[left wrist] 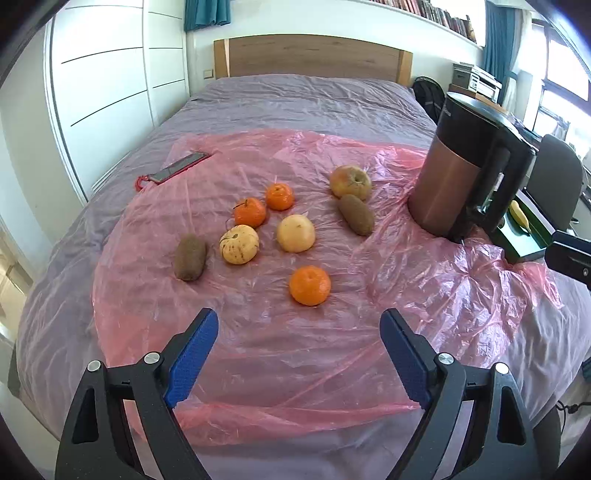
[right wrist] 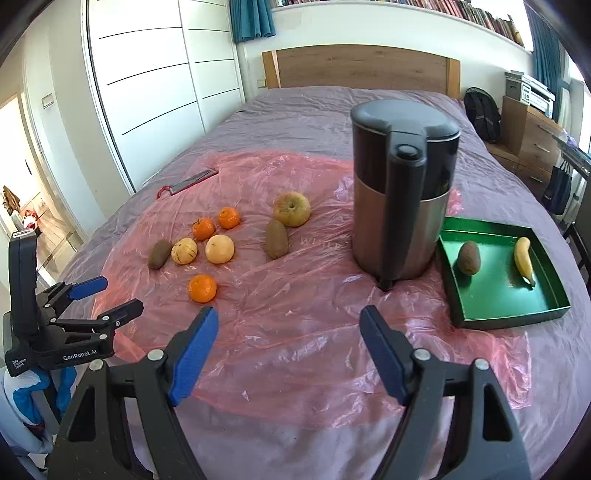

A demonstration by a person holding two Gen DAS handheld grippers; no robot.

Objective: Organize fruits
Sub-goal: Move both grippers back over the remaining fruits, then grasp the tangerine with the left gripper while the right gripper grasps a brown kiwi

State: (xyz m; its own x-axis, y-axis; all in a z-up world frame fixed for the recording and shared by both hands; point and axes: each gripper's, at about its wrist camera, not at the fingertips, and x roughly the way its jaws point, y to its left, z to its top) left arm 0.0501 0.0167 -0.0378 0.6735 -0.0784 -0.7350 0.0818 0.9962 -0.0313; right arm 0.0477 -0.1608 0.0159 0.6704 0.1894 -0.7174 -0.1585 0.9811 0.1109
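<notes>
Three tangerines (left wrist: 309,285), three kiwis (left wrist: 190,257), three apples (left wrist: 296,233), one banana (right wrist: 523,260).

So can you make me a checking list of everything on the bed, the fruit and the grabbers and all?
Surface: bed with purple cover, crinkled pink plastic sheet on top.
Job's things: green tray holds a kiwi and a banana. Loose on the sheet: three tangerines, nearest; two pale round fruits; an apple; two kiwis.
Clutter: electric kettle beside the tray; phone in red case.
Grippers: left gripper open, empty; right gripper open, empty.
Cables: nothing seen.
Surroundings: white wardrobe, wooden headboard, bookshelf.
</notes>
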